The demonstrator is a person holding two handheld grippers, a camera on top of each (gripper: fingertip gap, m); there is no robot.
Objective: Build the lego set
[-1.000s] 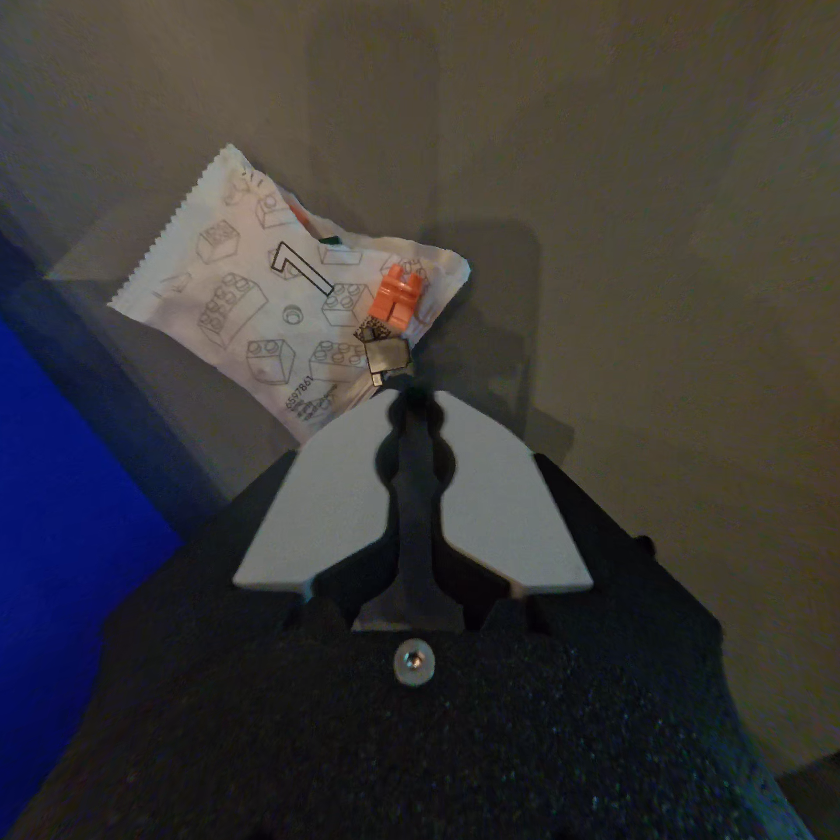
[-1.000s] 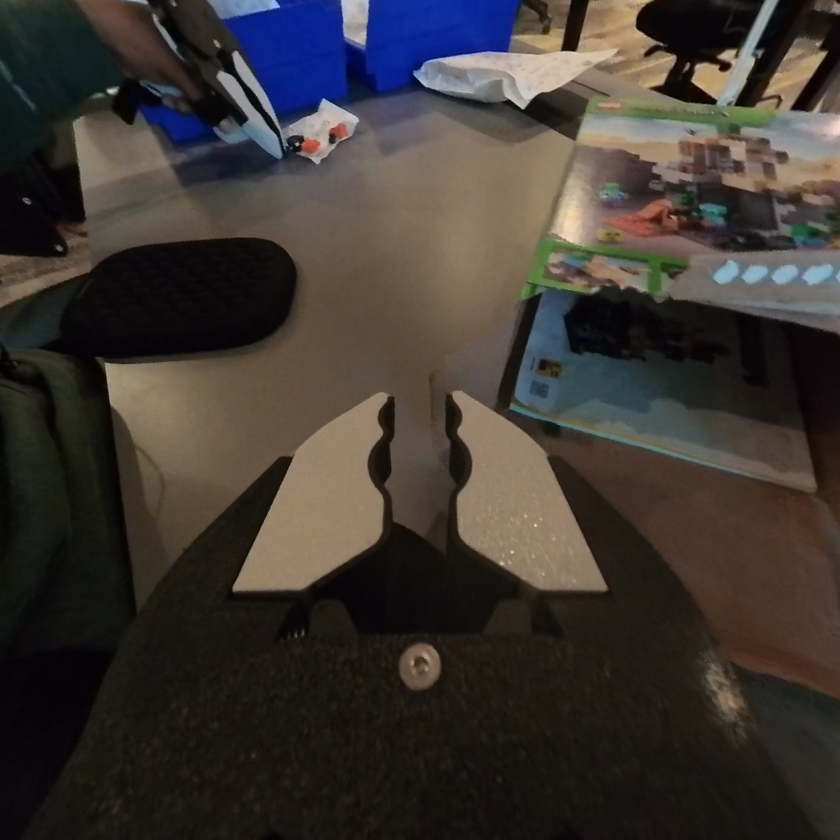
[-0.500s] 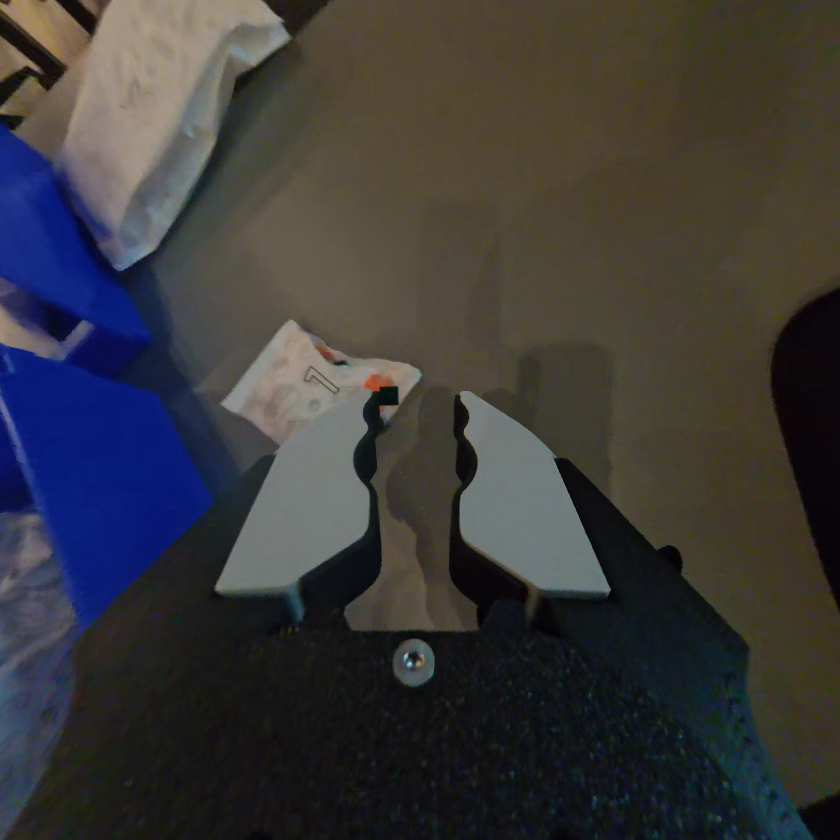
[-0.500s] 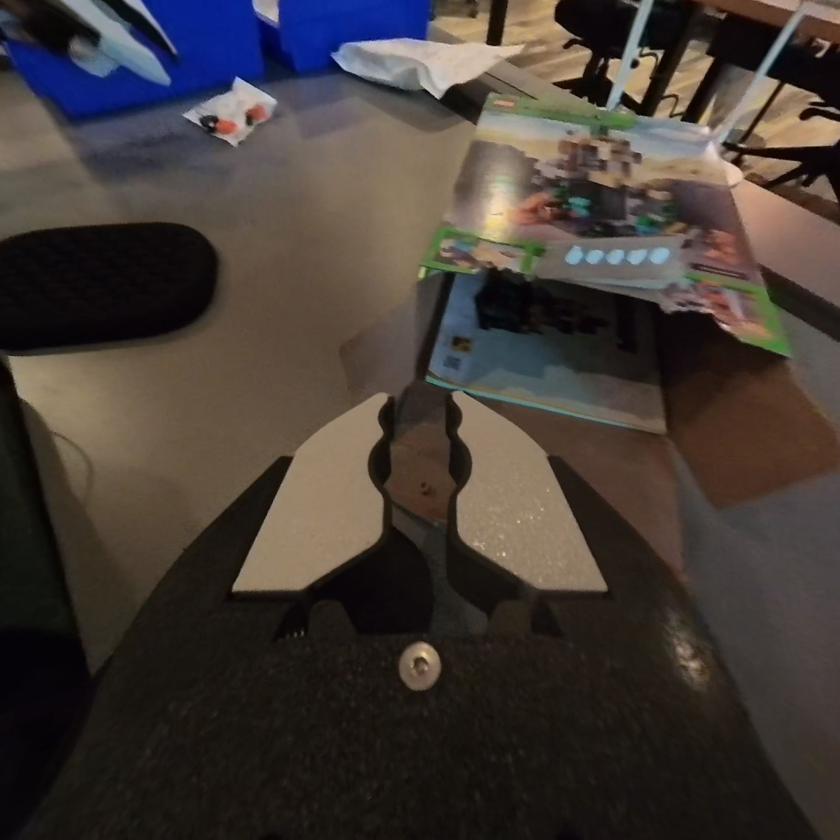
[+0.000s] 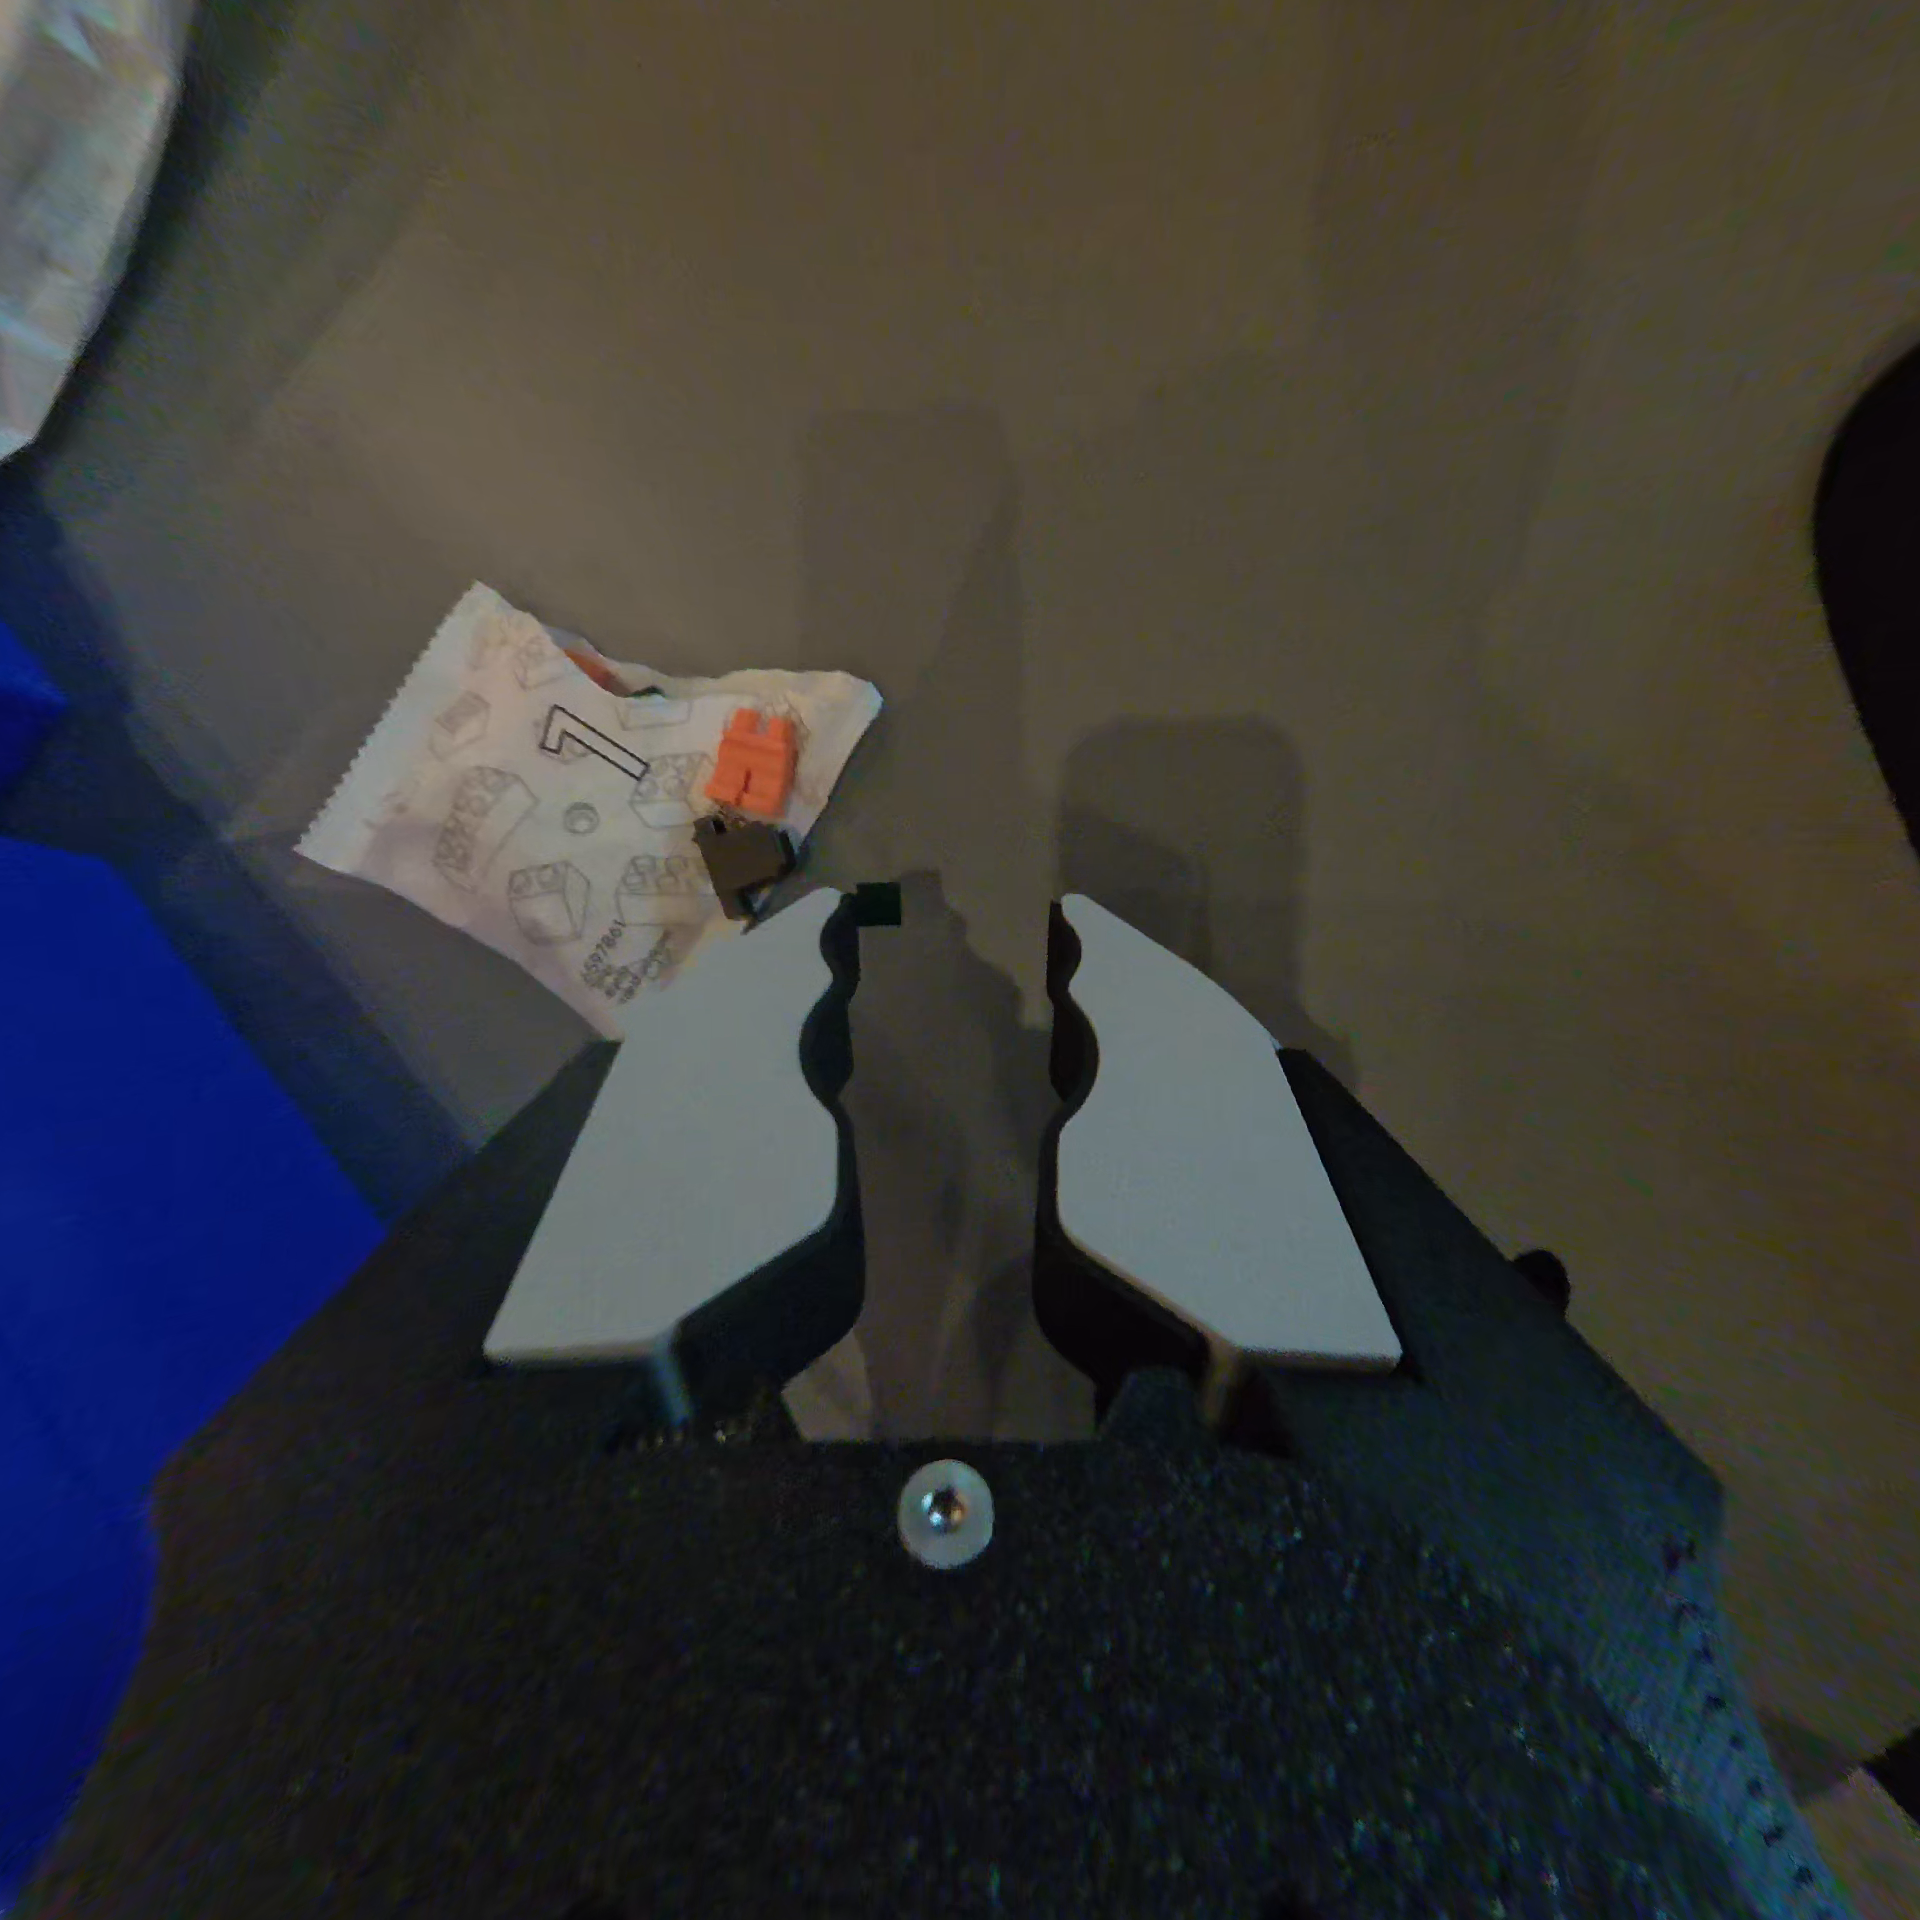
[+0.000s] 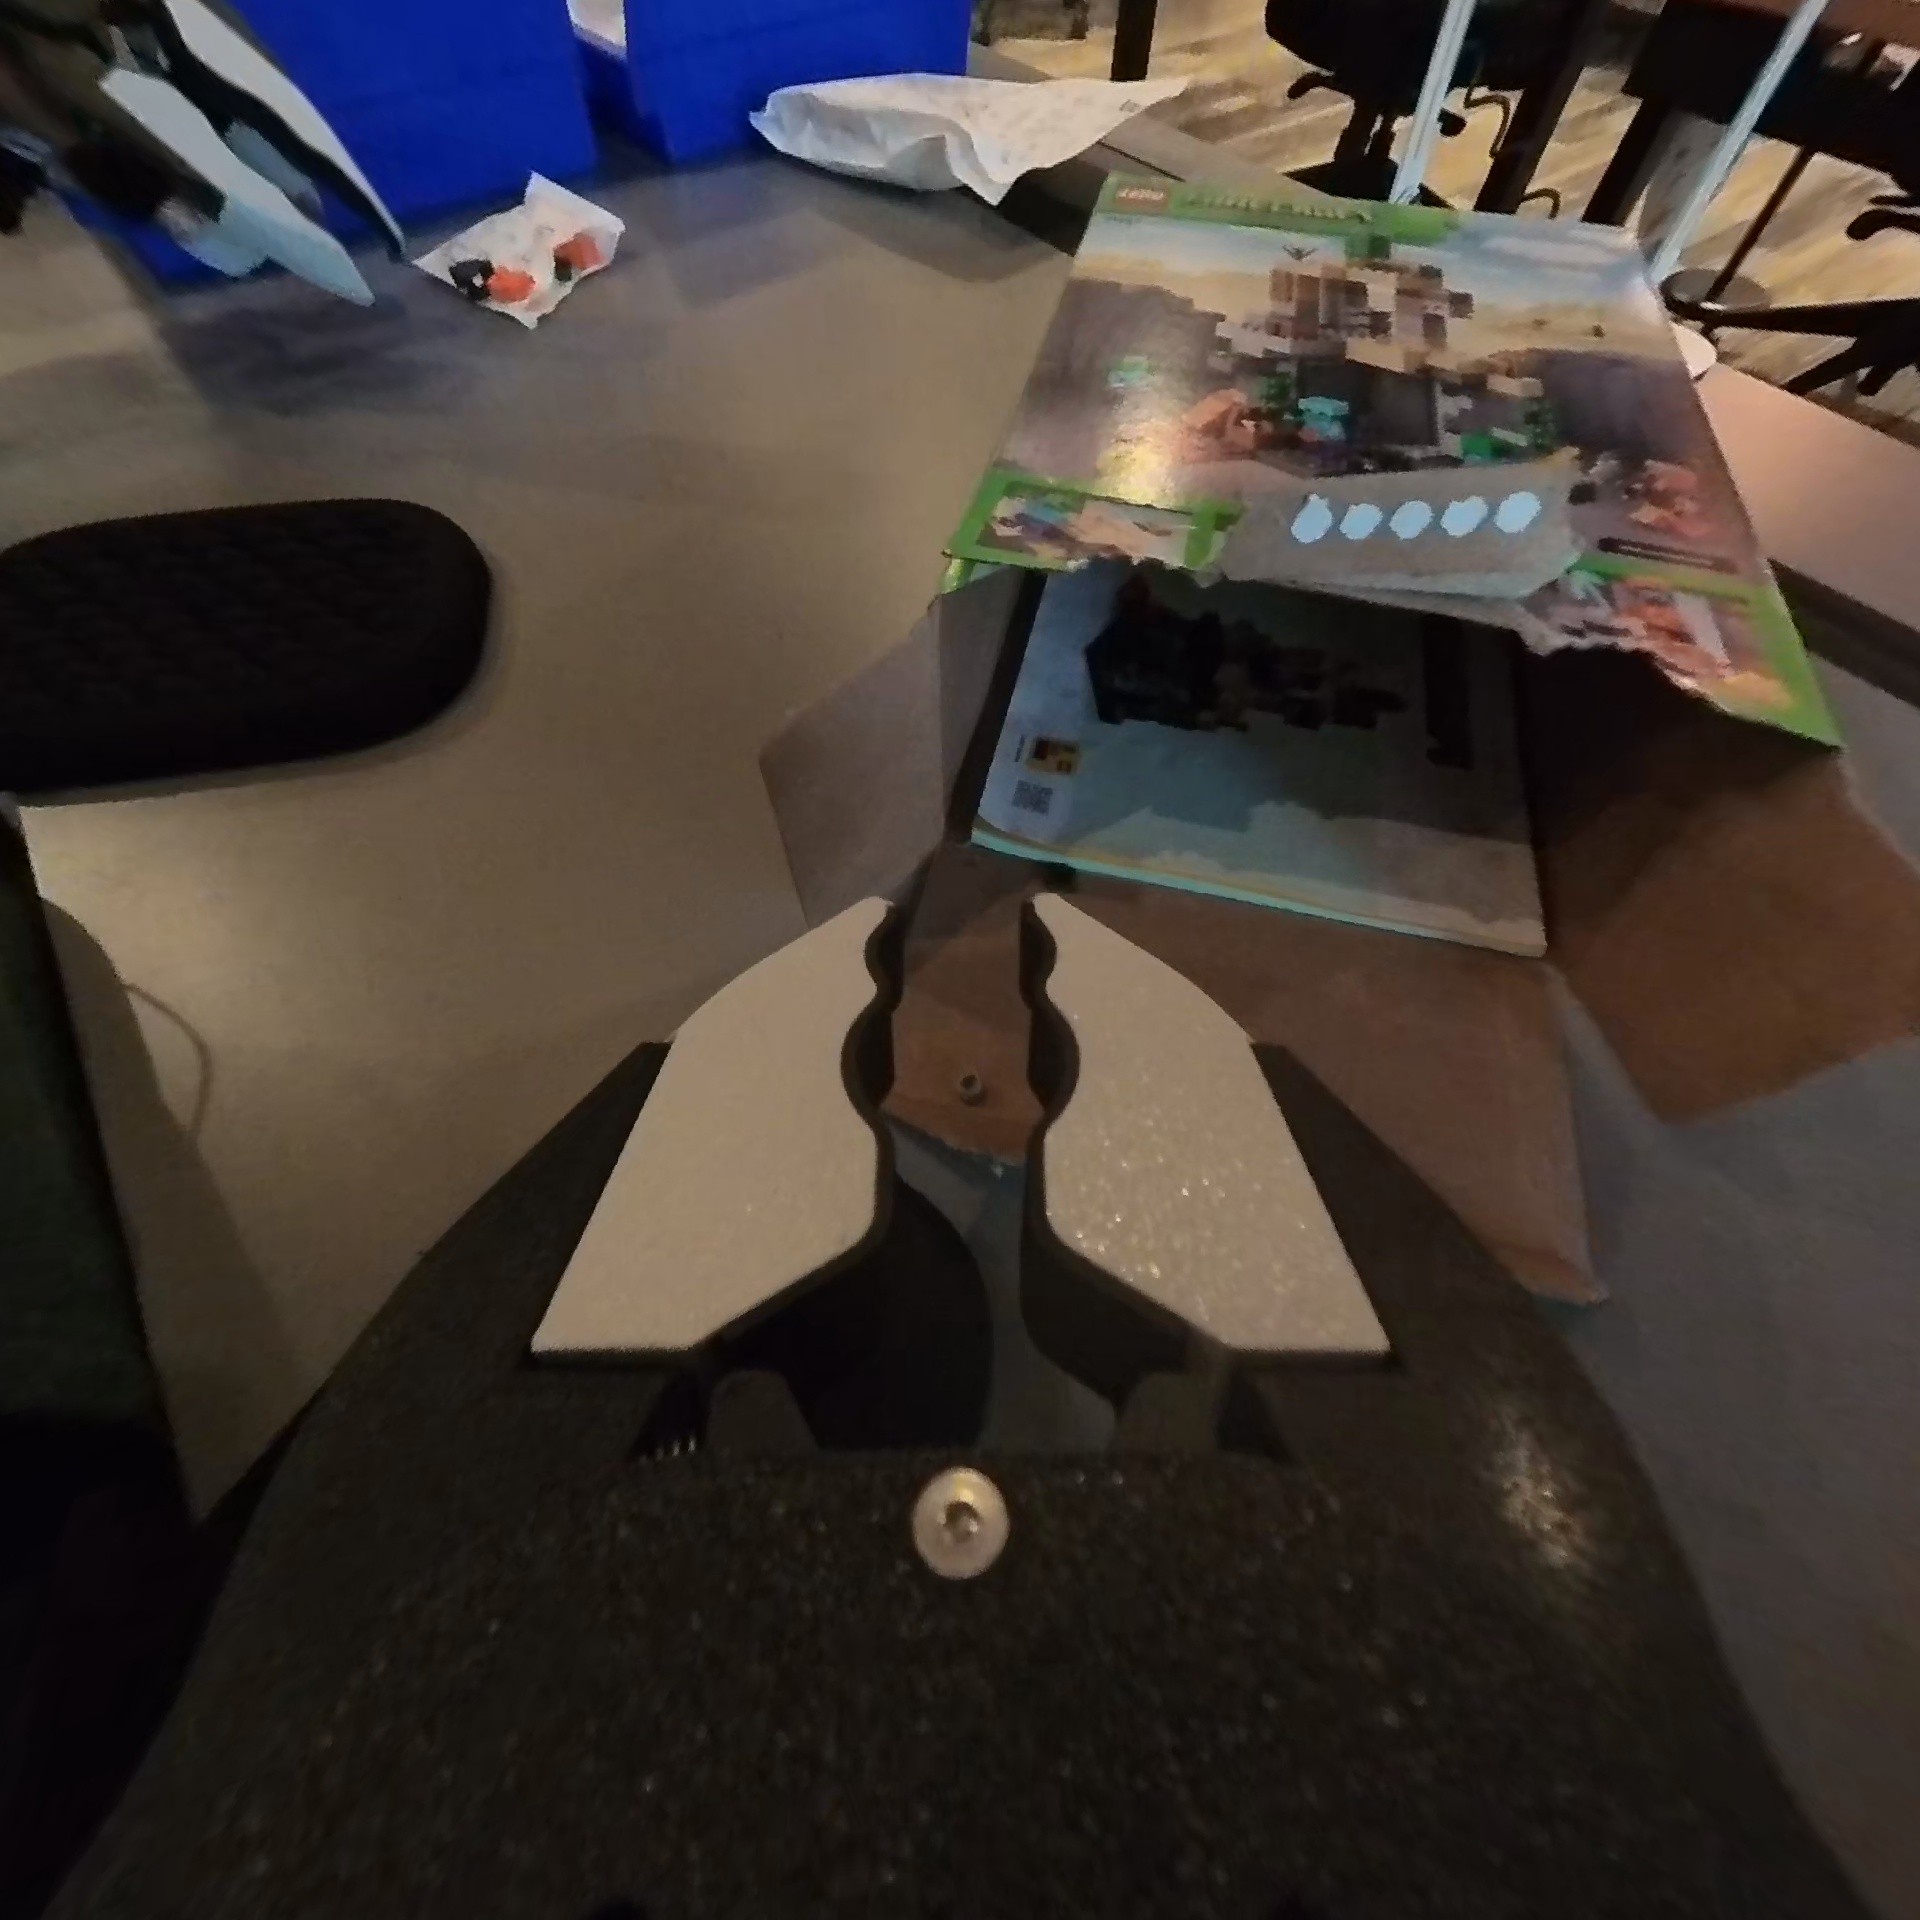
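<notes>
My left gripper [image 5: 951,914] is open over the grey table, just right of a small white paper bag [image 5: 540,821]. An orange piece [image 5: 753,764] and a dark brown piece [image 5: 743,857] lie on the bag. A tiny dark square piece [image 5: 878,902] sits at my left fingertip; I cannot tell whether it touches. My right gripper [image 6: 961,914] is narrowly open and empty, over the brown flap of the opened lego box [image 6: 1403,395]. An instruction booklet [image 6: 1247,810] lies in the box. The right wrist view shows the left gripper [image 6: 379,272] beside the bag [image 6: 530,244].
Blue bins [image 6: 468,83] stand at the back, with one [image 5: 156,1143] close on the left gripper's left. A crumpled white bag [image 6: 966,114] lies beyond the box. A black padded object [image 6: 229,634] lies on the left. A small grey piece [image 6: 971,1091] lies on the flap. About 50 cm separates my left fingertips from my right. From the left gripper's tips to the dark brown piece [image 5: 743,857] is close to 4 cm. It is also in sight in the right wrist view [image 6: 467,268].
My left gripper opened, pulled back from the small bag, then came closer again. My right gripper swung right, from the bare table to the box's flap.
</notes>
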